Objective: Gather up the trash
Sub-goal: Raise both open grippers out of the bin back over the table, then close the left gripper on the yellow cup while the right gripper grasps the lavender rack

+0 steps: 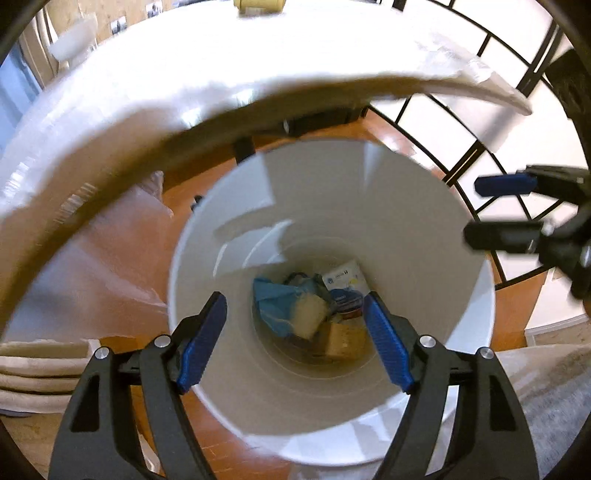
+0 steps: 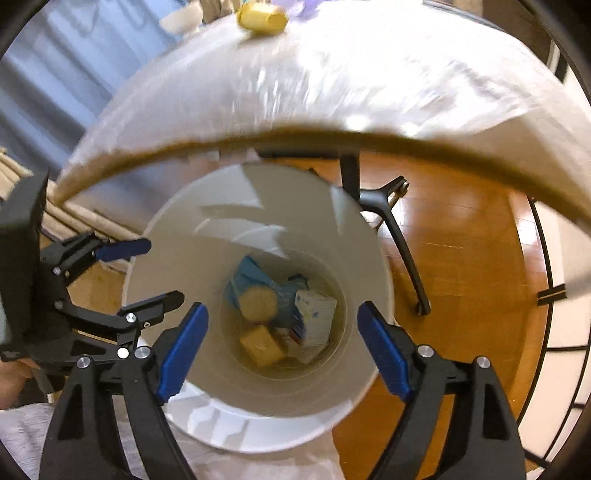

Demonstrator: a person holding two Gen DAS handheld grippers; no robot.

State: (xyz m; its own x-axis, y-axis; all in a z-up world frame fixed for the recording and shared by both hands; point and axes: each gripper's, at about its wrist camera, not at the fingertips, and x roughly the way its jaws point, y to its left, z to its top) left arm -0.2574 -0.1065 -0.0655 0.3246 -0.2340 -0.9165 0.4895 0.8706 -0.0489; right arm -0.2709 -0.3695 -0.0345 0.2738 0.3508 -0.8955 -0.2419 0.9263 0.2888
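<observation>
A white bin (image 1: 369, 177) stands on the floor below both grippers, which point down into it. At its bottom lie a blue wrapper (image 1: 275, 299), a tan round piece (image 1: 308, 317), a brown box (image 1: 345, 341) and a white carton (image 1: 341, 278). My left gripper (image 1: 295, 343) hangs open over the bin mouth with nothing between its blue pads. The right gripper (image 1: 504, 210) shows open at the right edge. In the right wrist view the right gripper (image 2: 283, 350) is open and empty above the bin (image 2: 177, 240). The left gripper (image 2: 144, 277) is beside it, over the rim.
A table under a clear plastic sheet (image 2: 332, 74) overhangs the bin's far side, with a yellow object (image 2: 262, 18) on it. Black chair legs (image 2: 391, 221) stand on the wooden floor (image 2: 461, 240). Folded beige fabric (image 1: 37, 369) lies left and a grey rug (image 1: 554, 406) right.
</observation>
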